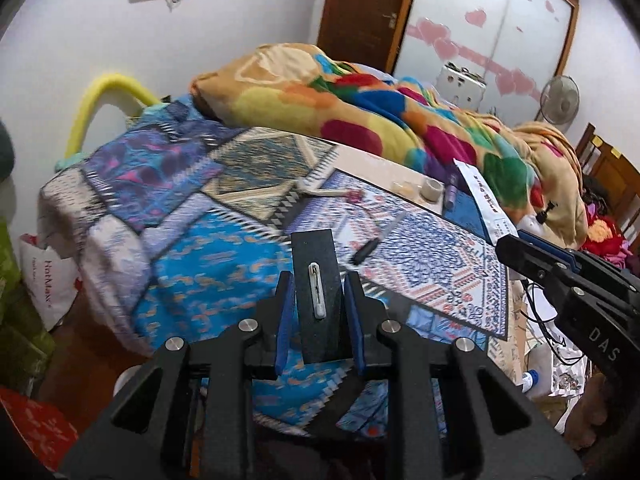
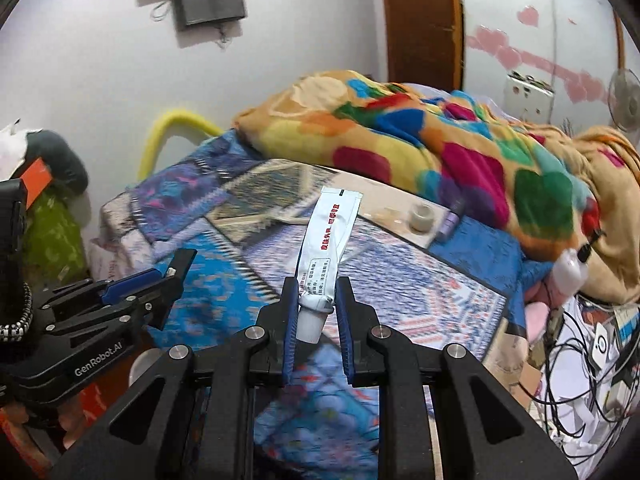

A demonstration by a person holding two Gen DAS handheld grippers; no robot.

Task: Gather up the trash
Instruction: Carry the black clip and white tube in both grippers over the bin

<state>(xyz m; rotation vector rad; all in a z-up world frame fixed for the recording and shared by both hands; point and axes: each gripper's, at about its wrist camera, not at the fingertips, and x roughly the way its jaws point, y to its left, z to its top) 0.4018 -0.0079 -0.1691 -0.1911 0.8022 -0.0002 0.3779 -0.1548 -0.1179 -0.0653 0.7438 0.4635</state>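
My left gripper [image 1: 319, 284] is shut on a flat black card with a small white capsule-like piece [image 1: 318, 292] on it, held upright above the bed. It also shows in the right wrist view [image 2: 176, 268] at the left. My right gripper [image 2: 318, 288] is shut on a white ointment tube [image 2: 326, 248] with red print, cap end toward the camera. That tube's flat end shows in the left wrist view [image 1: 486, 196] beyond the right gripper [image 1: 510, 246]. On the patterned board [image 1: 432, 264] lie a black-tipped pen [image 1: 374, 242], a tape roll [image 1: 433, 189] and a purple tube [image 1: 452, 192].
A patchwork bedspread [image 1: 192, 216] covers the bed, with a colourful blanket [image 1: 360, 108] heaped behind. A white bag [image 1: 48, 280] sits on the floor at left. Cables and papers [image 2: 588, 352] clutter the right side. A fan [image 1: 559, 100] and wardrobe [image 1: 488, 28] stand behind.
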